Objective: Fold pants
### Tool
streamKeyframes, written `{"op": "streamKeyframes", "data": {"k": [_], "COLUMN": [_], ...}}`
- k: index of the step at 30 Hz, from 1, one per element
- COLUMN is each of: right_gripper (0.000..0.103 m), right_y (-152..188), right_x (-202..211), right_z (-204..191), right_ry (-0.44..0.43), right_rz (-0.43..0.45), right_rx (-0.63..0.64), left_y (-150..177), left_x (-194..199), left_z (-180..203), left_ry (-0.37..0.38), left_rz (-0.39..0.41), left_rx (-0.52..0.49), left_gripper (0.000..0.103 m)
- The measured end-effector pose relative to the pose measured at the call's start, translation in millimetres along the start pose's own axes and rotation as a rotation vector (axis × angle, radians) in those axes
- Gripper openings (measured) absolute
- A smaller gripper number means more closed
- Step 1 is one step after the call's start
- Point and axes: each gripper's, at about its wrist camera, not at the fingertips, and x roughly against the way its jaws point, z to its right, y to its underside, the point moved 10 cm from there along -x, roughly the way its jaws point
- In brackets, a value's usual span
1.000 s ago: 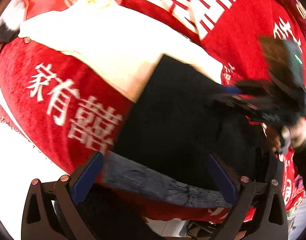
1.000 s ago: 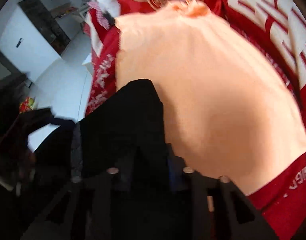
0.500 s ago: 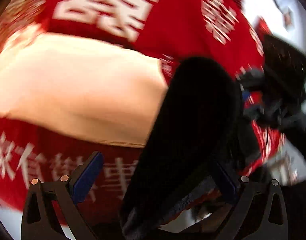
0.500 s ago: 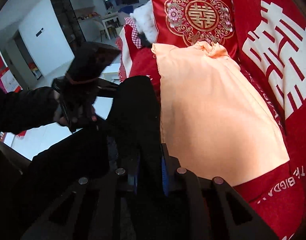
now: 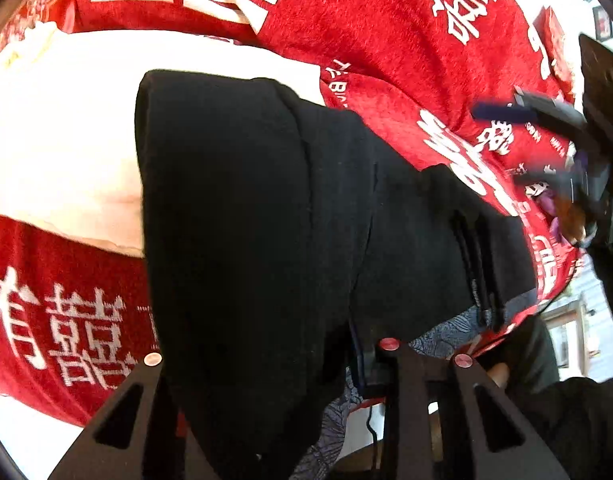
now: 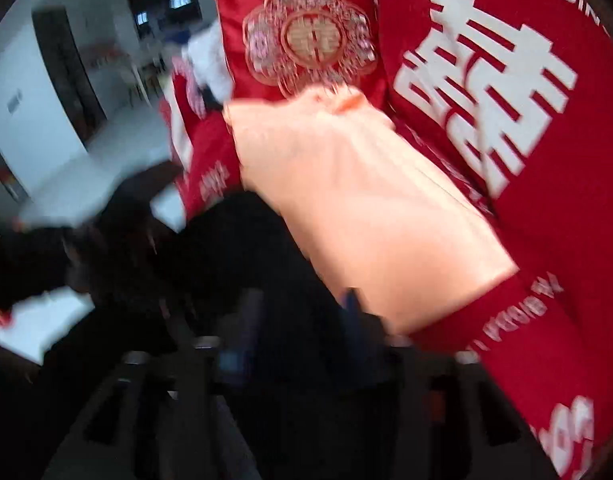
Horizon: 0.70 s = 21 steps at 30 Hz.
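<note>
Where the black pants (image 5: 242,208) lie over the red blanket (image 5: 386,32) and the edge of a pale peach cloth (image 5: 62,132), they run lengthwise away from the left gripper (image 5: 266,364), already doubled into a thick band with a patterned lining showing at the near end. The left gripper appears closed on that near end: cloth fills the space between its arms, though the fingertips themselves are buried. From its view the right gripper (image 5: 546,148) floats off to the right, apart from the cloth, its jaws looking parted and empty. The right wrist view is blurred; the pants (image 6: 242,248) show as a dark mass ahead of its fingers, beside the peach cloth (image 6: 366,208) and below a red cushion (image 6: 306,40). The left hand seems better placed to carry the near end forward along that axis.
</note>
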Motion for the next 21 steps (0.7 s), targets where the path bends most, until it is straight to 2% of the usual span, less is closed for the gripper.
{"op": "streamKeyframes", "data": {"k": [1,6,8,10,11,13,15,18,21], "right_gripper": [0.07,0.07,0.07,0.07,0.07,0.083,0.088,0.089,0.089], "right_y": [15.5,116.3,134.0,140.8,147.8,138.5,133.3,127.7,125.7], "right_x": [0.0,-16.9,-22.8,-43.3,-57.8,-68.2,-79.3,-83.2,-77.0], "right_z": [-0.7,4.4,10.6,18.3,24.4,23.1,24.9,30.1,59.8], "right_ry": [0.017,0.038,0.039,0.059,0.083,0.091,0.101,0.066,0.063], "right_rz": [-0.04,-0.29,-0.32,-0.34,-0.382,-0.33,-0.341,-0.374,-0.397], "right_rx": [0.02,0.06,0.059,0.06,0.06,0.094,0.121,0.174,0.158], "left_y": [-0.3,-8.1,-11.1,-12.6,-19.6,-19.8,-20.0,-21.0,-21.7], "left_x": [0.5,0.6,-0.4,2.9,0.6,5.7,5.6,9.6,12.0], "left_z": [3.4,9.7,12.7,17.7,24.1,30.3,40.2,52.2,64.7], "left_ry": [-0.035,-0.097,-0.114,-0.129,-0.132,-0.139,-0.148,-0.178,-0.185], "left_rz": [-0.001,-0.019,-0.022,-0.027,-0.028,-0.033,-0.035,-0.043,-0.045], "left_rx": [-0.023,-0.042,-0.043,-0.038,-0.033,-0.031,-0.043,-0.059,-0.053], "left_gripper": [0.033,0.028,0.027,0.026,0.026,0.026,0.026,0.026,0.026]}}
